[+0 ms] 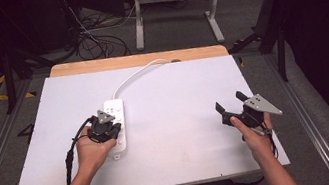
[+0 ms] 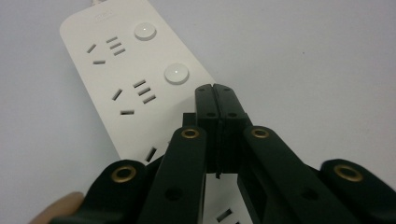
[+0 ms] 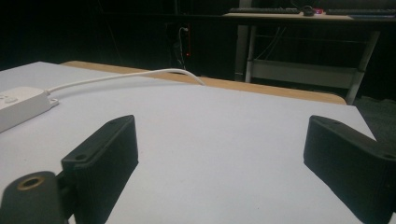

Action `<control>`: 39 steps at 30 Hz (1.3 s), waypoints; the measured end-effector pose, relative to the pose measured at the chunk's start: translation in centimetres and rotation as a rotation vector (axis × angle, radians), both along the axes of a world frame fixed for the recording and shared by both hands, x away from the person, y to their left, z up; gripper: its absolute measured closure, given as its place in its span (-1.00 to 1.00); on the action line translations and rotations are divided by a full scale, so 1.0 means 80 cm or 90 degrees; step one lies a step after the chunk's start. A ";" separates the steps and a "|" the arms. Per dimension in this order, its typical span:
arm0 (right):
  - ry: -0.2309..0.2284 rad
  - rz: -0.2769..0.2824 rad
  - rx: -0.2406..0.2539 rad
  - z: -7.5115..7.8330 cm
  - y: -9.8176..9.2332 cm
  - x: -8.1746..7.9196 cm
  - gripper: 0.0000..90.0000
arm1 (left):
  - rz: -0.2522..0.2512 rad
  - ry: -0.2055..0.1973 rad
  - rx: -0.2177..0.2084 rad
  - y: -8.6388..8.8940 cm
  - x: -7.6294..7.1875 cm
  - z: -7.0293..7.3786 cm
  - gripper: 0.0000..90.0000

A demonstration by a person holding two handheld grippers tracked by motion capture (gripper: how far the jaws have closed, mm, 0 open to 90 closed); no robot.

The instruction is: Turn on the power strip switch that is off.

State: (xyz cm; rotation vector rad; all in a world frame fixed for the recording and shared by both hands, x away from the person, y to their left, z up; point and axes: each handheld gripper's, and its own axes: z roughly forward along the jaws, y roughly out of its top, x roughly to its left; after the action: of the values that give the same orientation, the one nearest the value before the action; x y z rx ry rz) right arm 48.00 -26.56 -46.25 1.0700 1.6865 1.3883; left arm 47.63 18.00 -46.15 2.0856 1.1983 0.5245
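White power strip point(image 1: 116, 123) lies flat – lengthwise (cord point(image 1: 135, 74) trailing away) – left of centre.

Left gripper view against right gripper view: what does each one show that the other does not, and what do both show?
The left gripper view shows the socket face of the power strip, with its round buttons, and the left tongs shut above it. The right gripper view shows the strip's white cable, the wooden table edge, a desk behind, and the right tongs open over the table. Both show the power strip and the white tabletop.
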 end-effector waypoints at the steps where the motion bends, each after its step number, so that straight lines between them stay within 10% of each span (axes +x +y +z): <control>1: 0.004 0.001 0.001 0.000 0.001 0.000 -0.77 | 0.003 0.002 -0.003 0.000 0.000 0.000 1.00; 39: 0.017 0.002 -0.007 -0.001 0.002 0.002 -0.75 | 0.001 0.010 -0.001 -0.002 0.001 -0.001 1.00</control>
State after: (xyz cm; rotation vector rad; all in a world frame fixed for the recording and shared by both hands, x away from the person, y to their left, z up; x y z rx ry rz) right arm 48.16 -26.41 -46.37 1.0852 1.7141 1.3695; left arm 47.73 17.86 -46.25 2.0913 1.2089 0.5077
